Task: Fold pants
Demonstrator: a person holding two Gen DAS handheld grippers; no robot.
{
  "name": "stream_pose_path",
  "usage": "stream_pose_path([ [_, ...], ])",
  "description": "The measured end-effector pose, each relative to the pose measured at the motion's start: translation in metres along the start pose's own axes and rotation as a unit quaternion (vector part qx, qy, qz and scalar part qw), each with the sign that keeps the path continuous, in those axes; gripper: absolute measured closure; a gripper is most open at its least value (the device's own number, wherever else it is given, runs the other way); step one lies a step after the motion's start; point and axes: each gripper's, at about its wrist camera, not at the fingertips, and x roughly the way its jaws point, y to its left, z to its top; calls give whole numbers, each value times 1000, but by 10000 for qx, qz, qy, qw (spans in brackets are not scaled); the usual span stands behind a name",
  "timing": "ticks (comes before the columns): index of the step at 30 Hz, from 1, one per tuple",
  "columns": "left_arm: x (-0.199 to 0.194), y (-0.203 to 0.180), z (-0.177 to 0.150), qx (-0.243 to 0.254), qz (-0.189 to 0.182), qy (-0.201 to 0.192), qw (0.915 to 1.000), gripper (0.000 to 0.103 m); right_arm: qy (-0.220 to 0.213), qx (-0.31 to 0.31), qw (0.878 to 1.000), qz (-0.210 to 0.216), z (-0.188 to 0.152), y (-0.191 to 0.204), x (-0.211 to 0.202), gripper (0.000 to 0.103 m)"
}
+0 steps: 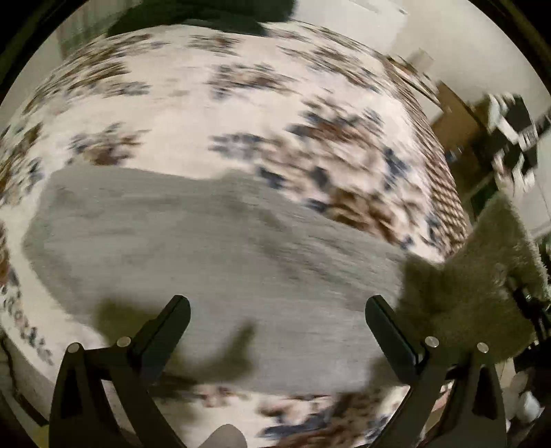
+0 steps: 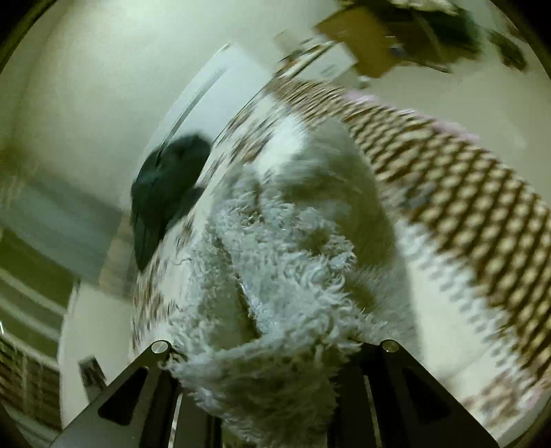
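Grey fleece pants (image 1: 193,241) lie spread across a bed with a floral cover (image 1: 179,103) in the left wrist view. My left gripper (image 1: 277,310) is open and empty, just above the pants' near part. At the right, a fuzzy end of the pants (image 1: 482,282) is lifted off the bed. In the right wrist view my right gripper (image 2: 275,358) is shut on the pants (image 2: 286,289); the fluffy fabric bunches over its fingers and hides the tips. Both views are motion-blurred.
A dark garment (image 1: 206,17) lies at the bed's far edge; it also shows in the right wrist view (image 2: 165,193). The bed's patterned side (image 2: 465,193) drops off at the right. A brown cabinet (image 1: 454,117) and white walls stand beyond.
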Motion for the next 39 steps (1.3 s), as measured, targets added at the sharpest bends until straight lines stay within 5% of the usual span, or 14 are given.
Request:
stream_pose_path([
  [5, -8, 92, 1, -339, 249, 105, 9991, 0, 816, -749, 9938, -90, -91, 83, 99, 86],
  [10, -6, 153, 4, -326, 323, 201, 9987, 0, 1770, -1510, 9703, -663, -189, 119, 195, 83],
  [13, -7, 171, 8, -264, 239, 195, 9992, 0, 2427, -1820, 9474, -1022, -225, 138, 224, 62],
  [14, -8, 173, 11, -258, 178, 176, 9994, 0, 2548, -1844, 9454, -859, -231, 142, 222, 40],
  [15, -10, 174, 14, -260, 108, 156, 9995, 0, 2638, -1765, 9464, -590, -231, 146, 217, 20],
  [19, -3, 162, 25, -295, -190, 181, 9992, 0, 2438, -1120, 9633, -13, -203, 133, 167, 15],
  [24, 32, 117, 39, -167, -520, 213, 9983, 0, 1956, -1162, 9653, -1279, -161, 92, 131, 15],
  [27, 65, 87, 36, 150, -724, 644, 9952, 2, 1836, -902, 9635, -1727, -137, 55, 123, 15],
  [28, 76, 78, 33, 271, -808, 784, 9933, 5, 1805, -760, 9638, -1808, -127, 41, 120, 15],
  [29, 85, 71, 29, 417, -924, 896, 9908, 26, 1782, -685, 9634, -1880, -123, 33, 119, 15],
  [30, 93, 64, 23, 582, -1012, 977, 9884, 69, 1760, -611, 9634, -1926, -120, 25, 120, 15],
  [31, 99, 60, 19, 720, -1047, 1055, 9863, 91, 1741, -516, 9641, -1936, -116, 18, 121, 15],
  [39, 52, 94, 9, 587, -1275, 679, 9878, 98, 1762, -146, 9675, -1807, -119, 18, 105, 15],
])
